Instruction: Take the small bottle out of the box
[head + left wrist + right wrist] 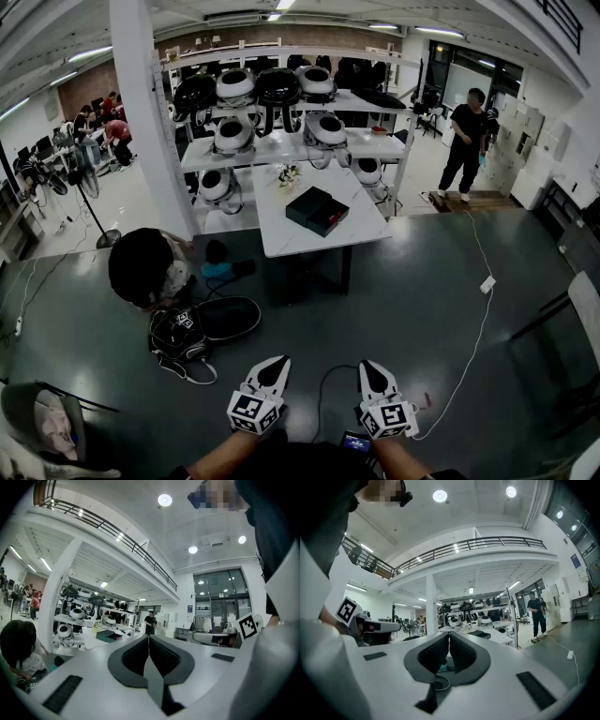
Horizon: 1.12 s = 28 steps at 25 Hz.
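Left hand-held gripper (273, 364): jaws pressed together with nothing between them. It is held low and close to the person's body, pointing forward.
Right hand-held gripper (373, 367): jaws also closed tip to tip and empty. It sits just beside the left one at about the same height.
Floor (422, 309): a dark, open stretch lies between both hand-held grippers and the table. An open bag (202, 330) and a crouching person (142, 267) are off to the left of that path.
Tabletop (281, 230): white, well ahead of the hand-held grippers, in front of shelves (281, 148) of rounded black-and-white devices.
Box (317, 210): dark, near the middle of the tabletop and well apart from both hand-held grippers. It is too small here to tell whether its lid is open.
Small bottle: not visible in any view; presumably it is inside the box.
Progress: the task looks not yet begun, since nothing is held and the box is untouched.
Left to do: walk up to the tabletop, open a jaw pair, reach into the box, grip the small bottle and lift it out.
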Tool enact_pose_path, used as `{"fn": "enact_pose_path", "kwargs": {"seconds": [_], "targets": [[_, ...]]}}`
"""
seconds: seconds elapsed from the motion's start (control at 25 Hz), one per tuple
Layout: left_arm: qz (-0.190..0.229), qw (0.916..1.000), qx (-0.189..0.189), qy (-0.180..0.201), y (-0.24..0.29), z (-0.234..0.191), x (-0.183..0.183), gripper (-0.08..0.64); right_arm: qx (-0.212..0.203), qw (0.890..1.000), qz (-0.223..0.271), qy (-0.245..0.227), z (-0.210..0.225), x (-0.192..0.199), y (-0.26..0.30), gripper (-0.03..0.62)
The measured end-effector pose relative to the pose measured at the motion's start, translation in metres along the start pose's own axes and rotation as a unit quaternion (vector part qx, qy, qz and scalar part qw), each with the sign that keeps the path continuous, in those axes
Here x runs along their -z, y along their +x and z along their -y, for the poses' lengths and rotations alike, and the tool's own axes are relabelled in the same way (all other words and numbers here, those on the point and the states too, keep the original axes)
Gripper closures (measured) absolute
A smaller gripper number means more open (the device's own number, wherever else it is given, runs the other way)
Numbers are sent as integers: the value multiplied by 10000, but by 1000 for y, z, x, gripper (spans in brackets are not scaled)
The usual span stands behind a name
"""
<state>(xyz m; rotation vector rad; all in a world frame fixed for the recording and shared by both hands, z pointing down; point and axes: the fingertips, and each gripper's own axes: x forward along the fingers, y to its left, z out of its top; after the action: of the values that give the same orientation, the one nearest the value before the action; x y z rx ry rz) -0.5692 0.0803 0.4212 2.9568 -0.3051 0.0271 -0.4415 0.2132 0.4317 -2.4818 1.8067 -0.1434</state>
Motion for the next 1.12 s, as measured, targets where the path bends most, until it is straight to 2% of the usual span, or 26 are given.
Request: {"fn": "enact_pose_path", "kwargs": {"seconds": [0.16, 0.4, 0.6, 0.72, 0.88, 1.12], "targets": [[68, 9999, 92, 41, 1, 4, -6, 543, 44, 10000, 53, 39, -1, -2, -3, 557], [98, 9999, 6, 43, -3, 5, -5, 543, 104, 9999, 87, 35, 3, -2, -11, 557], [78, 10000, 6, 42, -7, 12, -5, 543, 12, 9980, 530, 329, 9, -9, -26, 555], [81, 10000, 56, 5, -11, 18, -6, 543, 112, 9990, 389, 209, 12, -10, -32, 555], [6, 9999, 72, -103, -8, 23, 3, 543, 224, 9987, 359, 300, 25, -8, -39, 555], [-24, 9998, 115, -144, -1, 41, 12, 543, 179, 9987, 345, 337, 39, -4, -55, 555]]}}
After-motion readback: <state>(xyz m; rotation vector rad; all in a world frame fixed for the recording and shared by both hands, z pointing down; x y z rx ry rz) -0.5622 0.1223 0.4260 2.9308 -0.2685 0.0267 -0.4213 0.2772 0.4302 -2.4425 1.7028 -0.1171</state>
